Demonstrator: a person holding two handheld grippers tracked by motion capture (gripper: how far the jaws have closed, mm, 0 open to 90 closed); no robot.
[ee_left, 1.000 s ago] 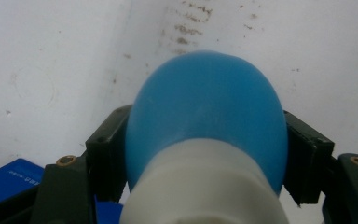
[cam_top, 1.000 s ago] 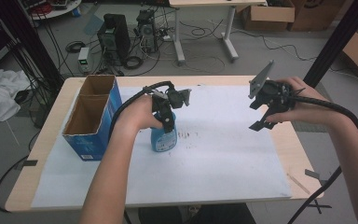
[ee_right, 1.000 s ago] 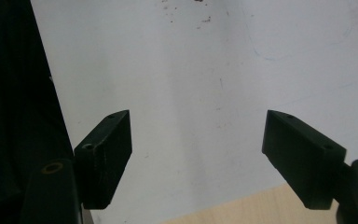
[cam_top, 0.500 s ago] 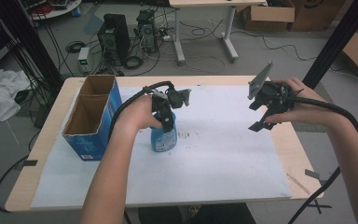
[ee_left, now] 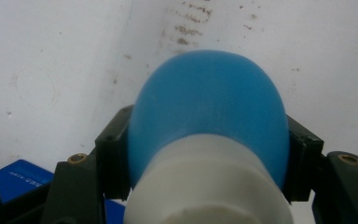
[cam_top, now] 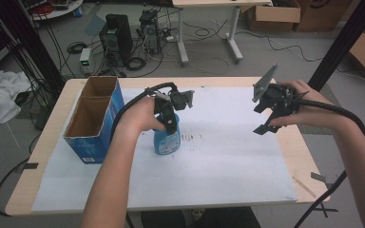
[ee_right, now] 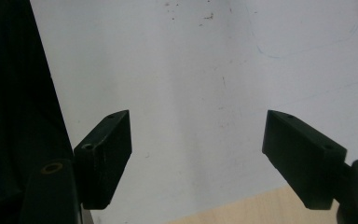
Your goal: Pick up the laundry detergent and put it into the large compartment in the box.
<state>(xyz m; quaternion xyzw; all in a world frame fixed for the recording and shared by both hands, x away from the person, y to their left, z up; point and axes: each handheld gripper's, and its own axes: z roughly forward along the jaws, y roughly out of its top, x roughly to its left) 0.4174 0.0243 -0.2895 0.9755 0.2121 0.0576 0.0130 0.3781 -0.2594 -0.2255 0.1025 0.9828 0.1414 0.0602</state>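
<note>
While I watch from the high view, my left hand-held gripper (cam_top: 171, 121) clamps the blue bottle (cam_top: 167, 140) standing on the bench (cam_top: 228, 166) beside the cardboard box (cam_top: 94, 118), probably for steadiness. Its own view shows both jaws pressed against the bottle's shoulder just below the white collar (ee_left: 209, 182). Over on the right, the right hand-held gripper (ee_right: 198, 156) hangs with jaws wide apart, holding nothing.

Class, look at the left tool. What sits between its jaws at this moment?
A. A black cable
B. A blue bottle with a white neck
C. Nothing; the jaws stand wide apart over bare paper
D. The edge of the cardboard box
B: in the left gripper view the jaws of the left tool press on both sides of the blue bottle, just past its white neck.
</note>
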